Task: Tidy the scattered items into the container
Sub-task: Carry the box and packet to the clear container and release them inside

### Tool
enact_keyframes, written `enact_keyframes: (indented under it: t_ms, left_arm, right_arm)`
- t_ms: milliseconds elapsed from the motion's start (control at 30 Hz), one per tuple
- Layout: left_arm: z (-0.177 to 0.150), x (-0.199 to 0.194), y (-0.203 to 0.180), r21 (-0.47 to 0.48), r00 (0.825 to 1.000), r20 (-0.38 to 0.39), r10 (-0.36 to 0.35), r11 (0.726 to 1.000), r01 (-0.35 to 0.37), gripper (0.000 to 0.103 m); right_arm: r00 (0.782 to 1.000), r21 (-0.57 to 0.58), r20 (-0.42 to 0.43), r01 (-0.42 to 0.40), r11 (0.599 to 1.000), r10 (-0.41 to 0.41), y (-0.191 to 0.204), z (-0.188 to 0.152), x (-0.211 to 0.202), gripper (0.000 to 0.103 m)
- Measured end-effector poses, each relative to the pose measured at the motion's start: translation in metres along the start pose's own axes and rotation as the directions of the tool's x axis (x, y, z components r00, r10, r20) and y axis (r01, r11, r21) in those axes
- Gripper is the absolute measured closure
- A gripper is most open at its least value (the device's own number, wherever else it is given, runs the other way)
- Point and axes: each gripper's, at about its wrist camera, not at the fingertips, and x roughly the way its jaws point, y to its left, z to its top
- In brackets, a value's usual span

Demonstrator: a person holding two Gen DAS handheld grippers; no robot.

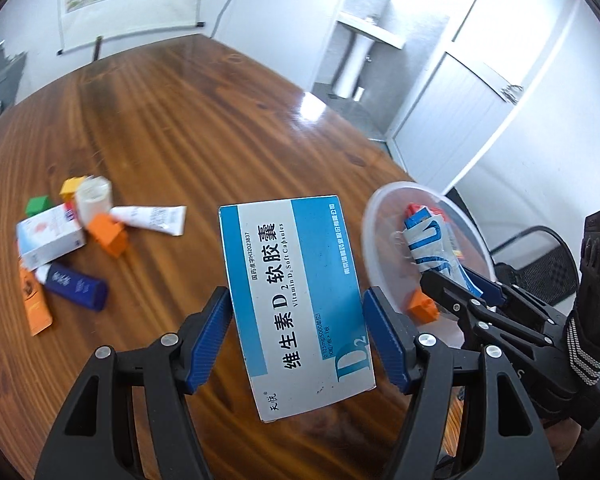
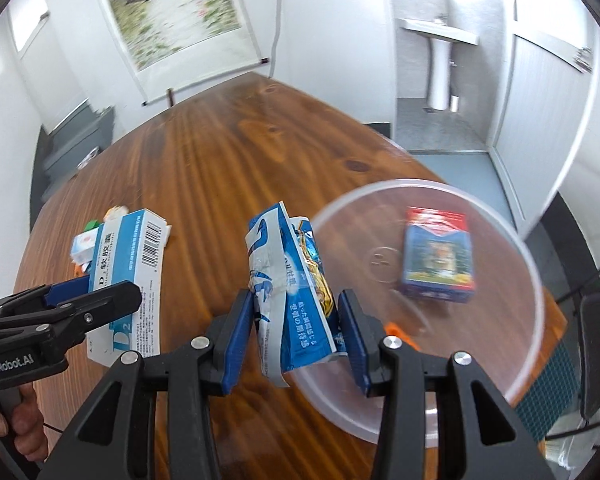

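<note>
My left gripper (image 1: 296, 312) is shut on a blue and white vitamin D box (image 1: 296, 304), held above the wooden table; it also shows in the right wrist view (image 2: 128, 276). My right gripper (image 2: 296, 328) is shut on a crumpled blue and white packet (image 2: 292, 284), held at the left rim of the clear round plastic container (image 2: 532, 280). The container (image 1: 376, 216) holds a red and blue card box (image 2: 438, 256) and an orange block (image 1: 422, 308). The right gripper and its packet (image 1: 432, 252) show over the container in the left wrist view.
A pile lies on the table at the left: white tube (image 1: 150, 219), white box (image 1: 50, 236), dark blue tube (image 1: 74, 286), orange box (image 1: 36, 304), orange block (image 1: 108, 234), yellow block (image 1: 72, 186), green block (image 1: 38, 205), white bottle (image 1: 94, 196). A black chair (image 1: 540, 264) stands beyond the container.
</note>
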Motion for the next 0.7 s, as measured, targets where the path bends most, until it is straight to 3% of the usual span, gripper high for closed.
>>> enact_keyframes:
  t_ms: [400, 700]
  left_arm:
    - [0.020, 0.026, -0.060, 0.083, 0.996, -0.016, -0.085, 0.993, 0.086, 0.033]
    - [0.030, 0.037, -0.093, 0.132, 0.993, -0.024, -0.112, 0.985, 0.114, 0.032]
  right_arm:
    - [0.995, 0.110, 0.015, 0.101, 0.989, -0.103, -0.054, -0.011, -0.015, 0.055]
    - [0.992, 0.148, 0.001, 0.126, 0.981, -0.127, -0.079, -0.012, -0.010, 0.054]
